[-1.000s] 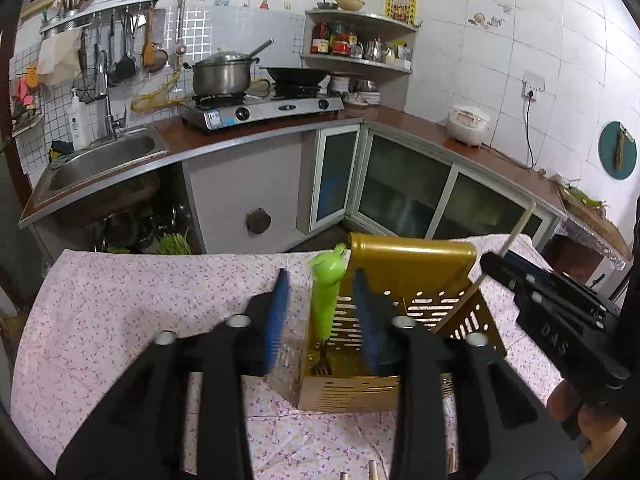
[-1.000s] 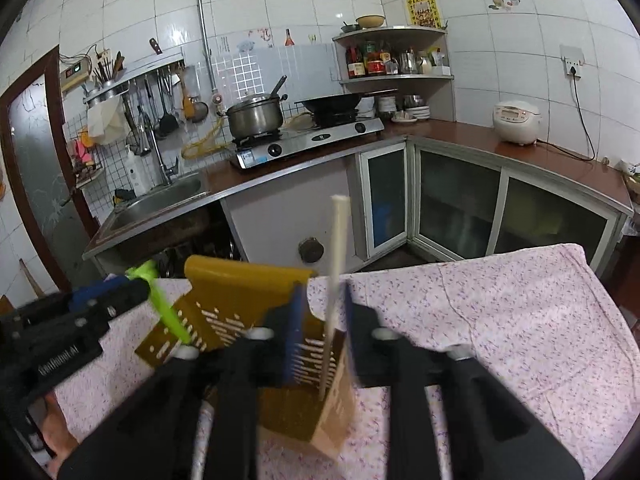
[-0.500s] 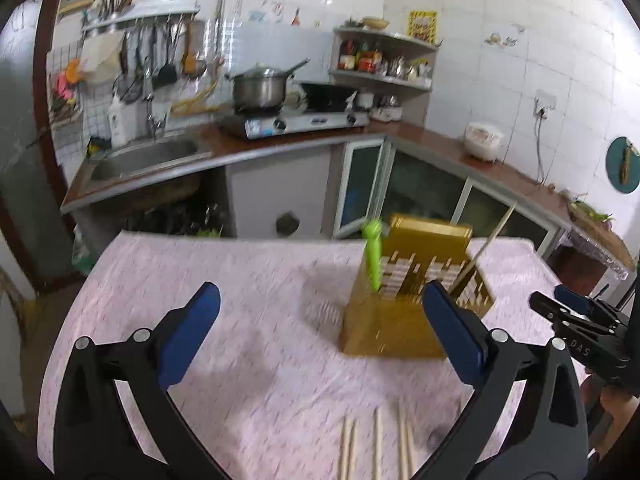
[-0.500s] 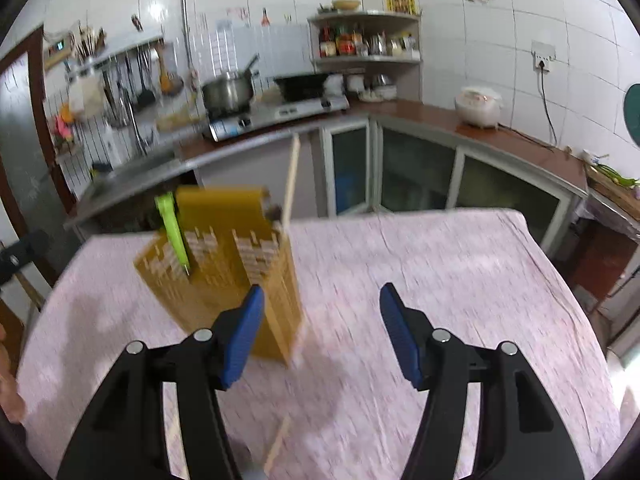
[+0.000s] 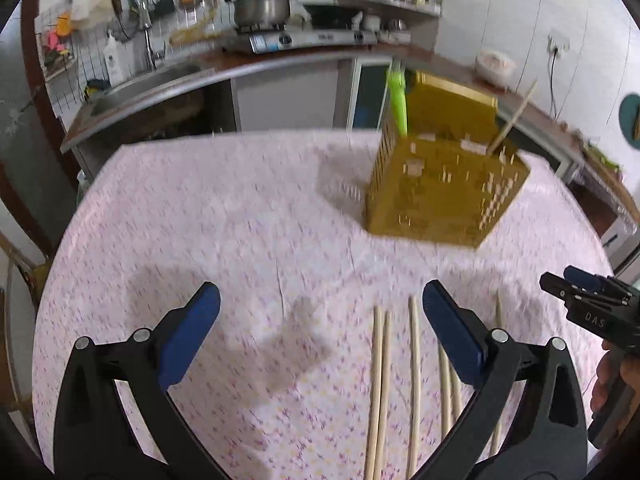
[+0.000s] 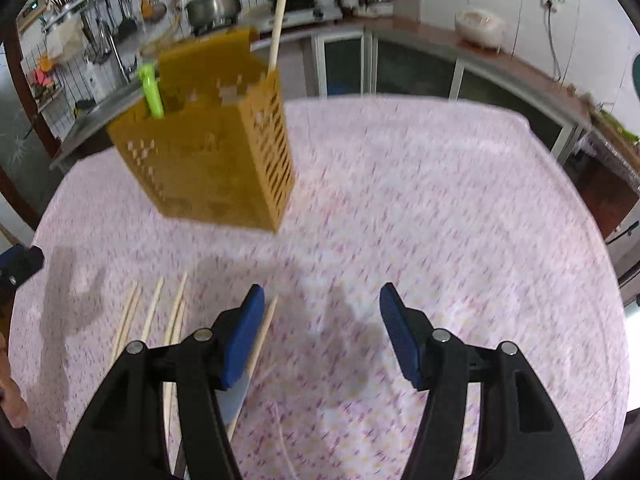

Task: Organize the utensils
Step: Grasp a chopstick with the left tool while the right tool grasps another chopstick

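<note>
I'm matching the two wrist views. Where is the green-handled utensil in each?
Left wrist: green-handled utensil upper right of centre, at the holder's left corner.
Right wrist: upper left, at the holder's left side.
Shared landmark: yellow holder.

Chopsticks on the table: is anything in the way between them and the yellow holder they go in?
Nothing visible blocks them. The chopsticks lie loose on the tablecloth, and only bare cloth separates them from the yellow holder. Both the left gripper and the right gripper are open and empty.
</note>
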The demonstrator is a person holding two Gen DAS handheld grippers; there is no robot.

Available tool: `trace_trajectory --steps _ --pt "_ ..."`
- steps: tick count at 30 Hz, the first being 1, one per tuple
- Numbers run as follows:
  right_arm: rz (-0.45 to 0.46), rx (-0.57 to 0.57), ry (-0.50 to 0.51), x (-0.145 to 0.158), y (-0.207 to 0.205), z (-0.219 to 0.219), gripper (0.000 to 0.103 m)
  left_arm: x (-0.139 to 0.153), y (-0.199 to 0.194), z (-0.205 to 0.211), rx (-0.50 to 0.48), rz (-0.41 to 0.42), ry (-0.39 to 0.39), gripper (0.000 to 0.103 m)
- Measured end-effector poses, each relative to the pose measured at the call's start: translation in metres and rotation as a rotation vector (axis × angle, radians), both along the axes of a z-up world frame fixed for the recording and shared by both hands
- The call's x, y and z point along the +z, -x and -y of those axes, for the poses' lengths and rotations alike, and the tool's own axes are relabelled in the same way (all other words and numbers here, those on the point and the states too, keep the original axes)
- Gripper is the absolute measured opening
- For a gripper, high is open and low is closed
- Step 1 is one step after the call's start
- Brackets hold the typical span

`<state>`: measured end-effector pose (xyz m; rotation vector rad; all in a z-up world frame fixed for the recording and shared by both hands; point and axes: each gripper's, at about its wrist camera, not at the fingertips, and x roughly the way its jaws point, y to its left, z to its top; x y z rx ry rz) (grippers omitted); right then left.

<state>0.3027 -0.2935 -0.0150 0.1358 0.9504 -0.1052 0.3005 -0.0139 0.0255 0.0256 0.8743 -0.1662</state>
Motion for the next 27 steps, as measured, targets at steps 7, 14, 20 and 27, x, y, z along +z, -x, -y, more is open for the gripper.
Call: trace_trajectory --steps 7,14,20,27 --pt "-0.142 -0.021 -0.083 -0.031 -0.007 -0.006 0.04 -0.031 -0.001 0.017 -0.037 -0.116 -0.024 0.063" --pt "-0.199 -0.01 -0.126 -0.033 -0.015 -0.022 0.035 -0.042 -0.014 0.029 -0.049 -0.194 -0.007 0.048" --pt "-0.237 -0.009 -0.098 -0.039 -0.023 -0.032 0.03 -0.052 -0.019 0.039 -0.069 -0.227 -0.015 0.04" --pt "-0.265 -0.023 -0.11 -0.051 -0.027 -0.032 0.028 -0.068 -0.028 0.045 -0.091 -0.277 -0.002 0.029"
